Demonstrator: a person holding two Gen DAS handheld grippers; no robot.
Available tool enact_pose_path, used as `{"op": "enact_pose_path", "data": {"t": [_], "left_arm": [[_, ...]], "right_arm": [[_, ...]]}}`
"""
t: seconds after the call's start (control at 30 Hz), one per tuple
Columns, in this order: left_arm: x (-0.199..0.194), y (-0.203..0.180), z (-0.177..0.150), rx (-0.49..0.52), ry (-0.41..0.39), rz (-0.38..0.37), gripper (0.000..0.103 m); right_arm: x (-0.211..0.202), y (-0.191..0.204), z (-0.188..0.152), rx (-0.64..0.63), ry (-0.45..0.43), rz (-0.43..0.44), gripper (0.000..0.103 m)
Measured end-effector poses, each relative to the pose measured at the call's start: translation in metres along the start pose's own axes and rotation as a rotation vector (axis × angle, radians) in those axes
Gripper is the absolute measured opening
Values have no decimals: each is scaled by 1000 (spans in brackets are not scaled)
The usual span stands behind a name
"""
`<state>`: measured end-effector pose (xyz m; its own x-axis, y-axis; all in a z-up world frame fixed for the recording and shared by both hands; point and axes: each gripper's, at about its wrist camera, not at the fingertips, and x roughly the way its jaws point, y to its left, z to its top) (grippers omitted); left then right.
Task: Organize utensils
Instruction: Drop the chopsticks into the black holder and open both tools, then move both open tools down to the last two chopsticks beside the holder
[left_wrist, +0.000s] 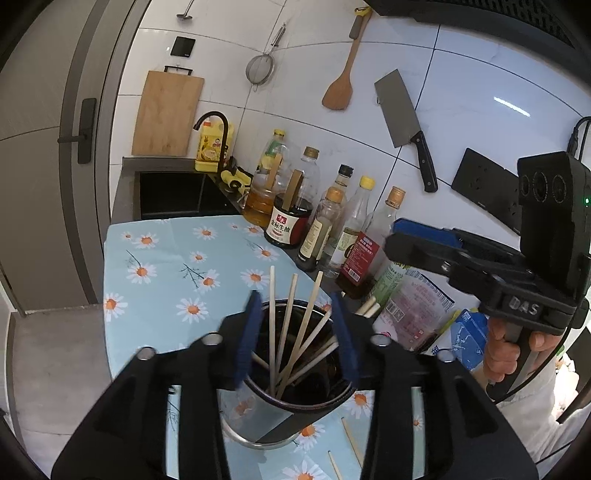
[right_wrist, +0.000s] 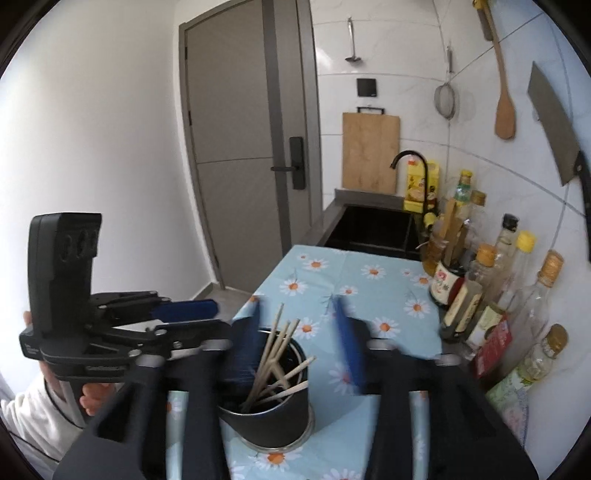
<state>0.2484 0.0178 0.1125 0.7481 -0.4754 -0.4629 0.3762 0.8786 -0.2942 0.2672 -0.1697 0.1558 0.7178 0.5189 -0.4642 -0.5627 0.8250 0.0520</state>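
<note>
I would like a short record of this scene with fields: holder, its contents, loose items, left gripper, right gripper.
holder: dark metal cup on the daisy tablecloth
contents: several chopsticks, leaning
loose items: two chopsticks on the cloth beside the cup
left gripper: open, empty, over the cup
right gripper: open, empty, over the cup

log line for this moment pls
left gripper: open over dark metal cup of wooden chopsticks | right gripper: open | loose chopsticks on cloth
</note>
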Motion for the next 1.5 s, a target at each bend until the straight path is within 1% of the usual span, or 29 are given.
{"op": "enact_pose_path", "data": {"t": [0.03,0.1,0.17,0.2,0.23,0.27,0.3,0.33,0.4,0.43,0.53,0.6,0.77,0.87,1.03,1.17,1.27,1.37,1.5], "left_arm": [[-3,0,0,1,-8,6,49],[-8,-1,-1,3,-13,15,65],[-14,-2,-2,9,-19,34,70],[-17,-2,-4,10,-17,44,78],[-19,-2,-5,11,-19,63,80],[-22,-2,-7,12,-23,75,82],[-25,-1,-9,7,-22,80,84],[-27,0,-10,-2,-19,81,86],[-31,2,-13,-17,-15,85,95],[-33,3,-15,-20,-5,86,97],[-37,8,-24,-32,14,115,97],[-40,11,-31,-47,28,120,97],[-46,14,-47,-47,63,138,97],[-49,12,-55,-42,82,116,97],[-49,5,-67,-12,119,102,97],[-44,1,-76,19,156,93,97],[-37,-1,-82,36,185,77,97],[-30,-2,-90,42,218,58,97],[-19,-3,-100,53,267,42,97]], "right_arm": [[-4,1,0,-6,-7,-10,49],[-8,2,0,-7,-7,-21,53],[-14,3,-1,-8,-13,-45,58],[-16,3,-1,-6,-13,-49,62],[-19,4,-2,-2,-15,-54,67],[-21,4,-3,1,-18,-59,67],[-25,5,-5,1,-21,-63,69],[-28,6,-6,-1,-21,-72,74],[-34,8,-9,-1,-22,-98,82],[-36,9,-10,0,-22,-102,85],[-46,14,-16,0,-20,-122,86],[-52,17,-20,1,-14,-142,87],[-61,23,-35,20,25,-179,88],[-64,22,-47,60,62,-188,88],[-63,17,-71,139,133,-205,88],[-60,19,-91,162,184,-235,88],[-59,24,-108,149,212,-273,88],[-56,29,-124,152,255,-282,88],[-49,29,-145,191,309,-284,88]]}}
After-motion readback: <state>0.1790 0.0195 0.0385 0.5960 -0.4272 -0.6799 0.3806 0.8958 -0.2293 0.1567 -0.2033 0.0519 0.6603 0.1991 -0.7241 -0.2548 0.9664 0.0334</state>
